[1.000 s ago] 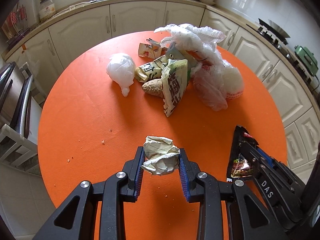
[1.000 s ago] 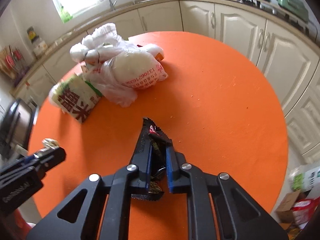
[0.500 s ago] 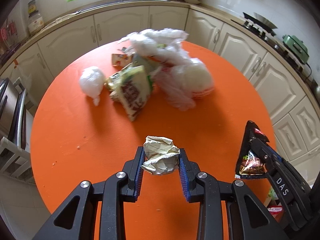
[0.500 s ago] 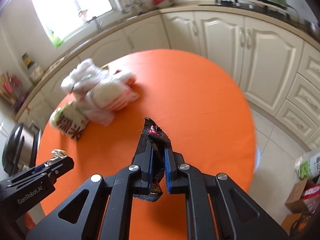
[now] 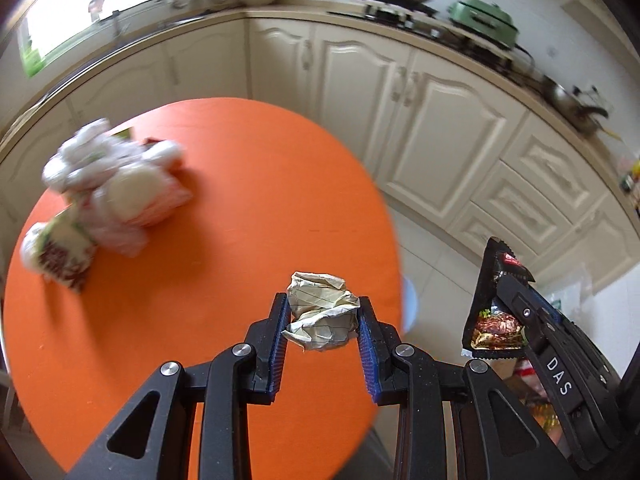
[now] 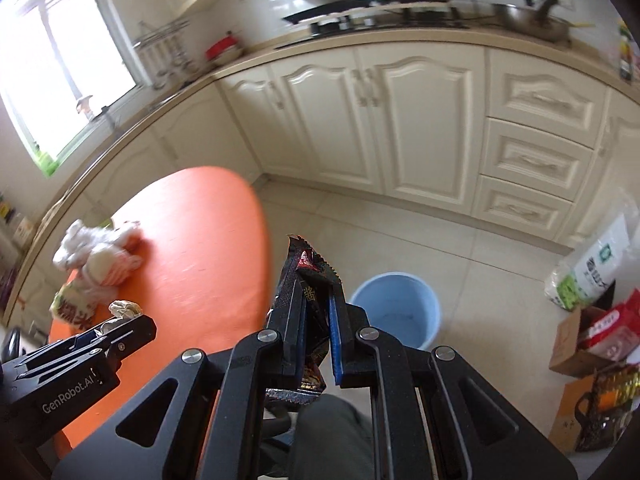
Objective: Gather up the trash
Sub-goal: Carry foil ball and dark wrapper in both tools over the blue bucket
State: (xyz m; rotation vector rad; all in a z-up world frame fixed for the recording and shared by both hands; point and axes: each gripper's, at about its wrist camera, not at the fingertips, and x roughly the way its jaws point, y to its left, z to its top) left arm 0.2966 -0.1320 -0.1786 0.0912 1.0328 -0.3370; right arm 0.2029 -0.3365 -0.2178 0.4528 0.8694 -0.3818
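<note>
Cream kitchen cabinets [image 5: 432, 128] are curving behind a round orange table [image 5: 248, 208] in the left wrist view, where the left tool [image 5: 323, 322] is pinching a crumpled paper ball [image 5: 320, 312] between its blue pads, hanging over the table's near edge. A blurred heap of plastic bags and wrappers [image 5: 108, 192] is lying on the table's far left side, well apart. At the right, the right tool [image 5: 516, 300] is showing with a black snack wrapper [image 5: 496, 312] in its grip. In the right wrist view, the right tool [image 6: 318, 312] is pressing together on that black snack wrapper [image 6: 308, 276], which is sticking up past the fingertips, above the tiled floor [image 6: 472, 264]. A light blue bucket [image 6: 396, 308] is standing on the floor just beyond, beside the table [image 6: 192, 248]. The left tool [image 6: 120, 320] is appearing at lower left with the paper ball [image 6: 124, 309].
</note>
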